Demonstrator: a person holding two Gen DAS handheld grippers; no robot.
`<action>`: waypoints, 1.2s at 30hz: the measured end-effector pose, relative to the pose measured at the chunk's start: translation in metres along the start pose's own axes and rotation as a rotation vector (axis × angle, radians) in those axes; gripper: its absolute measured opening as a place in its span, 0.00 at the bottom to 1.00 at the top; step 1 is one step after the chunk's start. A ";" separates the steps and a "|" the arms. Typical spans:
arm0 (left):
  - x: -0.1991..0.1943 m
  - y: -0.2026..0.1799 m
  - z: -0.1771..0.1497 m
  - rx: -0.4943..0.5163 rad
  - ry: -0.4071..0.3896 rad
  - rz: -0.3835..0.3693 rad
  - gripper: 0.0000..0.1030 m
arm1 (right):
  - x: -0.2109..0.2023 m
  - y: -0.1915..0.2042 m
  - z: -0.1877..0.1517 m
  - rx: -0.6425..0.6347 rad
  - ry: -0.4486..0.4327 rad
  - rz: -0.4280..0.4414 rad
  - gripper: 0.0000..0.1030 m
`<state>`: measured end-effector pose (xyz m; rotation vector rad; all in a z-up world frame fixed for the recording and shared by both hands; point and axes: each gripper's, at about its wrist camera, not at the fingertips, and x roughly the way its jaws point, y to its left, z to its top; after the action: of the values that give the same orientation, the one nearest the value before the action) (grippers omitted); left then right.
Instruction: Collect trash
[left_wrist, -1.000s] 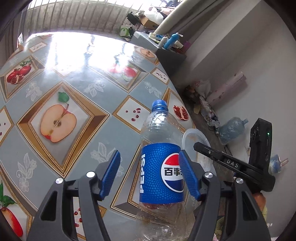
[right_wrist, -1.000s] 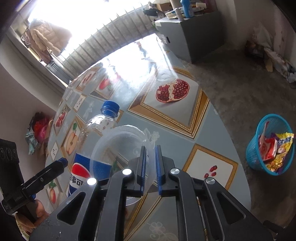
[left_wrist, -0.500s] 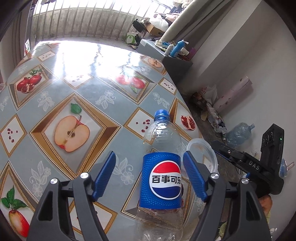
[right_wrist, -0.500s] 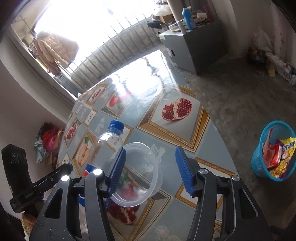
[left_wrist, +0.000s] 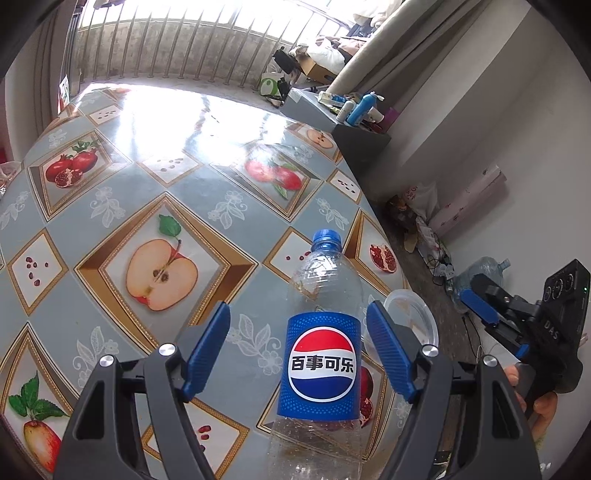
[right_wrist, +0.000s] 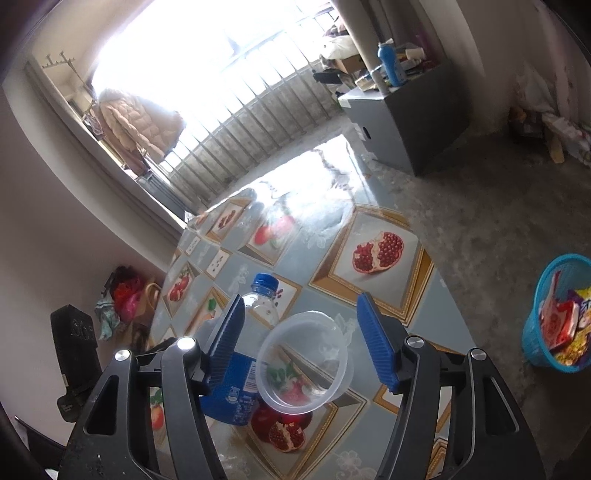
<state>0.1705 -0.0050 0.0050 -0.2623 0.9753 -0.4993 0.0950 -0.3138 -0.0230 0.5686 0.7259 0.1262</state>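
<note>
— While the left wrist camera looked down, what could be counted?

— One Pepsi bottle (left_wrist: 320, 354), standing upright on the fruit-print table (left_wrist: 155, 184) with its blue cap on, and one clear plastic container (left_wrist: 412, 323) just behind it to the right. The left gripper (left_wrist: 299, 354) was released, its two blue pads standing apart on either side of the bottle without touching it; the jaws had just been widening. The right gripper (left_wrist: 480, 306) showed at the right edge, held by a hand (left_wrist: 535, 398) whose fingers were mostly hidden behind the handle.

— What was cut off there?

— The bottle's base ran out of the bottom edge, and the bottle covered part of the container.

— And from the right wrist camera?

— The right gripper (right_wrist: 299, 339) was released too, its jaws having just spread, with the same single container (right_wrist: 304, 362) lying free on the table (right_wrist: 388, 295) between the pads, touched by neither. The bottle (right_wrist: 255, 332) stood beside it, partly hidden by the left pad. One blue basket (right_wrist: 535, 332) sat on the floor at the right, cut by the edge, holding several wrappers too jumbled to count.
</note>
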 end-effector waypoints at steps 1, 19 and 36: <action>-0.002 0.002 0.000 -0.003 -0.006 0.002 0.72 | -0.003 0.001 0.000 -0.003 -0.007 0.003 0.59; -0.031 0.042 -0.004 -0.071 -0.086 0.022 0.72 | 0.042 0.066 -0.072 0.066 0.285 0.113 0.59; -0.063 0.084 0.003 -0.107 -0.168 0.043 0.72 | 0.117 0.073 -0.085 0.242 0.356 -0.042 0.59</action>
<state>0.1685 0.0992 0.0160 -0.3728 0.8433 -0.3795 0.1321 -0.1794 -0.1050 0.7715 1.1077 0.1019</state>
